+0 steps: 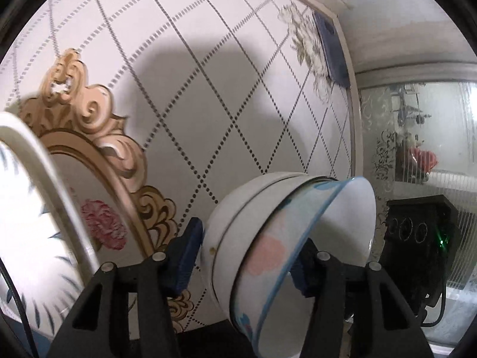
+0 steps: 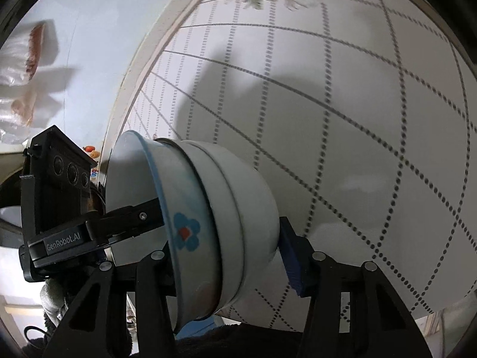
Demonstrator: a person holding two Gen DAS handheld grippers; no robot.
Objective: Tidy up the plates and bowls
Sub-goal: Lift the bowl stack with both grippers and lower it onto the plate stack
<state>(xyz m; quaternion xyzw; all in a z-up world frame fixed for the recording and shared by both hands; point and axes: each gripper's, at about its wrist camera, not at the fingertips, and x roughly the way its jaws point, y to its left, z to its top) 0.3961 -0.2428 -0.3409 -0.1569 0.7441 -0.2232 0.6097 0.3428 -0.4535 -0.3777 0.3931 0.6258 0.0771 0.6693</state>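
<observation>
A stack of nested bowls (image 1: 268, 223) lies tilted between both grippers: white outer bowls, and an inner one with a blue rim and pink and blue flowers. My left gripper (image 1: 244, 262) is shut on it, one blue pad (image 1: 187, 256) against the outer base and the other inside the mouth. From the other side my right gripper (image 2: 229, 265) is shut on the same stack of bowls (image 2: 208, 208), its right pad (image 2: 290, 262) on the white base and its left finger hidden behind the rim. A white plate (image 1: 29, 208) with blue leaves fills the left edge.
The table (image 1: 208, 74) is white with a dotted diamond grid and gold scrollwork around a red flower. Its rim (image 1: 351, 104) curves at the right, with a dark blue flat object (image 1: 331, 44) near it. Plastic-wrapped items (image 2: 26, 59) lie on the floor beyond the rim (image 2: 131, 74).
</observation>
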